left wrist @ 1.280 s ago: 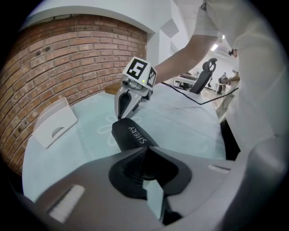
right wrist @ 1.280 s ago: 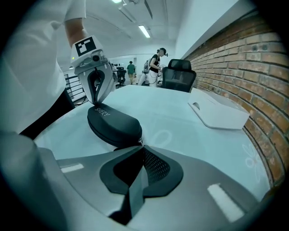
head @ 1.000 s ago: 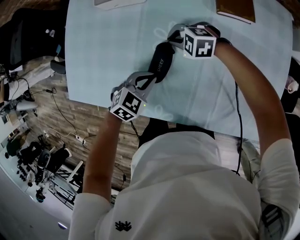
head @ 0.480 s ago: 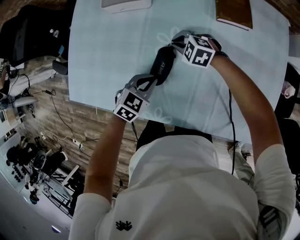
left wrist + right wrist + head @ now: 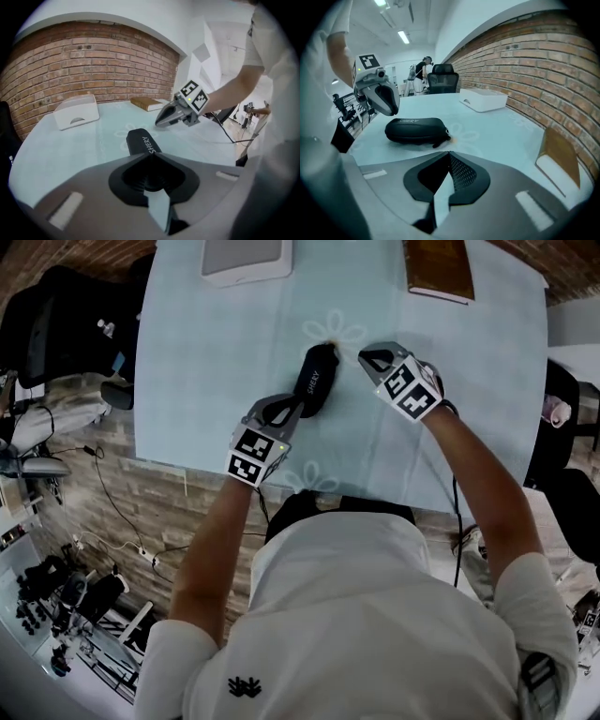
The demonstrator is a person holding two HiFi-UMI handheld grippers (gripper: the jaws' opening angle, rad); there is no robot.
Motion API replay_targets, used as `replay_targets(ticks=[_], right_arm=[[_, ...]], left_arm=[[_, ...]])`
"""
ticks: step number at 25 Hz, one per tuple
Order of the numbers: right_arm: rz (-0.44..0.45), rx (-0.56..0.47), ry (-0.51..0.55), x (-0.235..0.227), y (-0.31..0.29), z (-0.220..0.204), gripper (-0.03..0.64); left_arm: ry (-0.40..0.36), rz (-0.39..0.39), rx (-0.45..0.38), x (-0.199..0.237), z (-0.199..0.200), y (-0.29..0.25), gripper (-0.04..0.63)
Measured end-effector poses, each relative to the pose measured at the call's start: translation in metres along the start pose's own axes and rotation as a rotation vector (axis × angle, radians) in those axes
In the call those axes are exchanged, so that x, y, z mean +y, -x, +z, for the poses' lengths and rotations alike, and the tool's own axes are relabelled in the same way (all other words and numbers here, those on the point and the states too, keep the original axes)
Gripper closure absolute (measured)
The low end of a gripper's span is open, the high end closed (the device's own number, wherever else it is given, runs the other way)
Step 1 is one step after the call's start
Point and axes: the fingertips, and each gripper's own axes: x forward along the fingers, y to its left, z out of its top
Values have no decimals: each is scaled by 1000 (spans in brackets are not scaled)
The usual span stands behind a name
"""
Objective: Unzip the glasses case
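While the glasses case [image 5: 317, 379] lies on the pale counter [image 5: 206, 362] a little above the middle of the head view, the left gripper [image 5: 298, 405] has its jaws closed together, their tips at the case's near end. The right gripper [image 5: 366, 356] is also closed. It holds nothing and sits just to the right of the case's far end, not touching it.

The main risk, as I judge it, is the small zip pull [image 5: 439, 140]. It lies low against the counter at the far end, so jaws that close slightly off target would pinch the fabric or slip off. If the left gripper only bears on one end, a sideways tug on the pull could swing or slide the case instead of running the zip.

From the left gripper view I cannot tell whether those tips pinch the case or merely rest on it, because they cover its near end. The seam looks shut in the right gripper view, but it is black on black, so how far the zip has run is unclear. The pull is not visible in the left gripper view.
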Motion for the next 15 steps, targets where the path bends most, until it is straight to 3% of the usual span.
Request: replay_targets(ticks=[9, 15], right_arm=[[-89, -77, -229, 115, 67, -6, 617], [-163, -116, -273, 175, 99, 16, 617]], left_arm=[[46, -55, -178, -12, 8, 63, 541], [52, -98, -277, -19, 16, 125, 541]])
